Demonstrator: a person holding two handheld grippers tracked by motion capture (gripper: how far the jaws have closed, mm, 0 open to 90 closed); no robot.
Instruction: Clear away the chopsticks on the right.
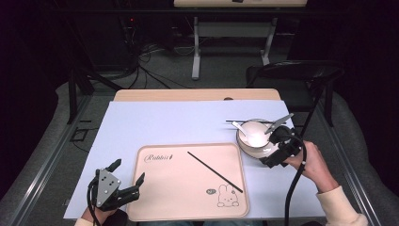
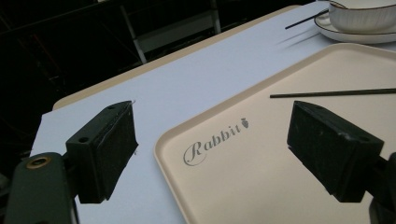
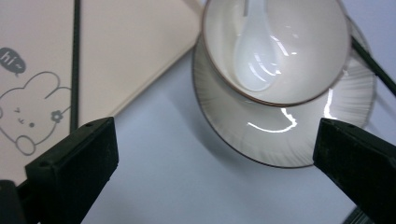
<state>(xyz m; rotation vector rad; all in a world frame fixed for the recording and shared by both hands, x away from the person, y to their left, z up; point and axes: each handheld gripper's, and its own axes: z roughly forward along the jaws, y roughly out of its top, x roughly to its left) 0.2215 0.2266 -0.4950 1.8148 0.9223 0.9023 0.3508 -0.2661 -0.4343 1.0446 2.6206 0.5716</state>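
Note:
A beige tray [image 1: 174,188] printed with "Rabbit" and a bunny lies at the table's front. One black chopstick [image 1: 215,172] lies slantwise on it. To the tray's right, a white bowl [image 1: 254,134] holding a white spoon [image 1: 240,126] stands on a ribbed saucer [image 1: 256,151]. A second chopstick [image 1: 235,121] lies on the table behind the bowl. My right gripper [image 1: 272,143] hovers at the bowl's right side, open; in the right gripper view its jaws [image 3: 215,135] stand wide with the saucer [image 3: 261,135] beneath and nothing between them. My left gripper [image 1: 128,171] is open over the tray's front left corner.
The table [image 1: 188,120] has a pale blue mat on top and a wooden far edge. A black chair [image 1: 296,75] stands off the far right corner, with a table frame and cables on the floor behind. The left half of the mat is bare.

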